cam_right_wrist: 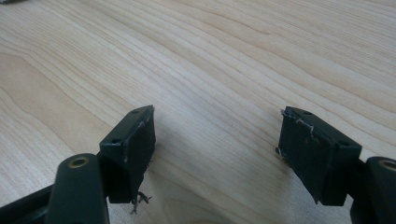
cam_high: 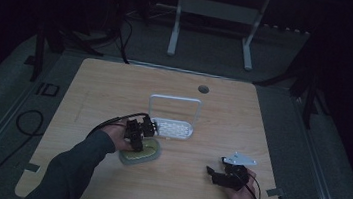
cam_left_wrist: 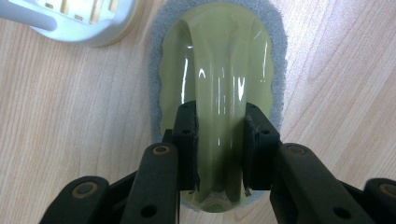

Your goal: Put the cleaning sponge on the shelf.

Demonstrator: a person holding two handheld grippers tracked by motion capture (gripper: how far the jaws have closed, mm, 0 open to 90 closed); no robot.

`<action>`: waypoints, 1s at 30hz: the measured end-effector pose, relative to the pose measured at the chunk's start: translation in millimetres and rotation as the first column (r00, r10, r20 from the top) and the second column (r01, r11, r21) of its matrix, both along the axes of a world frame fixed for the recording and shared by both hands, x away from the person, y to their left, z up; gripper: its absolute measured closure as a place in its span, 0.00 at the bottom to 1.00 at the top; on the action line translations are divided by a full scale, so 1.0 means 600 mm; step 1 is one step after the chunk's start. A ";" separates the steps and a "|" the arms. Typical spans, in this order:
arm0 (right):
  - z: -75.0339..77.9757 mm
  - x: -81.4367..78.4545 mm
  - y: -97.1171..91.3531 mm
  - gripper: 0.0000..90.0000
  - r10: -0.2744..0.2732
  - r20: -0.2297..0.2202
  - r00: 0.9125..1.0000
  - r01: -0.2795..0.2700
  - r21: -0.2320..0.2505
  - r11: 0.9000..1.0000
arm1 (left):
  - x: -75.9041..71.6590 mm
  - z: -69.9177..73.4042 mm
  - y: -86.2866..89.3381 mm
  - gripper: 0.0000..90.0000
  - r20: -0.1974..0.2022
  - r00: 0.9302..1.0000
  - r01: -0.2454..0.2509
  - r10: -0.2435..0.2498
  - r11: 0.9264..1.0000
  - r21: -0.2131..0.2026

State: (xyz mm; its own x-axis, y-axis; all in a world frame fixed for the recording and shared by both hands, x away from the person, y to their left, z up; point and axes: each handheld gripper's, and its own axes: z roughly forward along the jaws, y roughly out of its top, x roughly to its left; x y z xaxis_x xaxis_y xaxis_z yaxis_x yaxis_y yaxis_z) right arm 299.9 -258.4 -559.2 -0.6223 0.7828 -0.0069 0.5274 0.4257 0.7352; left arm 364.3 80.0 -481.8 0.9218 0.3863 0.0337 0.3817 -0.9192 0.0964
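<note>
Scrubbing pad with glossy yellow-green plastic handle (cam_left_wrist: 217, 84) lies flat on the wood surface (cam_high: 115, 87), just beside the white rack (cam_high: 174, 124), grey felt base down. Left gripper (cam_left_wrist: 219, 149) comes straight down over it, fingers (cam_left_wrist: 187, 140) pressed on both sides of the arched handle ridge: gripping it. Right gripper (cam_right_wrist: 217, 149) rests low over bare surface, well apart from the pad, fingers spread wide with nothing between.

Handling guess: pad looks light, handle stiff and smooth, so likely slippery under hard pads; felt base soft and floppy at the rim. Best hold is the narrow raised ridge near its middle, as now; grabbing the felt edge would probably fold it. A slack pinch on that shiny curve could slide off upward.
</note>
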 end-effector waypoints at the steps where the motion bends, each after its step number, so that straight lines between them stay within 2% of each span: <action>1: 0.000 0.000 0.000 0.30 0.000 0.000 1.000 0.000 0.000 1.000 | -0.001 0.001 0.000 0.79 0.004 1.000 -0.002 0.002 1.000 0.000; 11: 0.000 0.000 0.000 0.30 0.000 0.000 1.000 0.000 0.000 1.000 | -0.002 0.019 -0.004 0.79 0.048 0.999 0.006 -0.006 1.000 -0.015; 18: 0.000 0.000 0.000 0.30 0.000 0.000 1.000 0.000 0.000 1.000 | -0.002 0.028 -0.015 0.79 0.070 0.997 0.033 -0.032 0.999 -0.013; 27: 0.000 0.000 0.000 0.30 0.000 0.000 1.000 0.000 0.000 1.000 | -0.001 0.036 -0.032 0.79 0.111 0.992 0.062 -0.060 0.998 -0.016; 30: 0.000 0.000 0.000 0.30 0.000 0.000 1.000 0.000 0.000 1.000 | -0.001 0.039 -0.037 0.79 0.134 0.988 0.080 -0.077 0.997 -0.015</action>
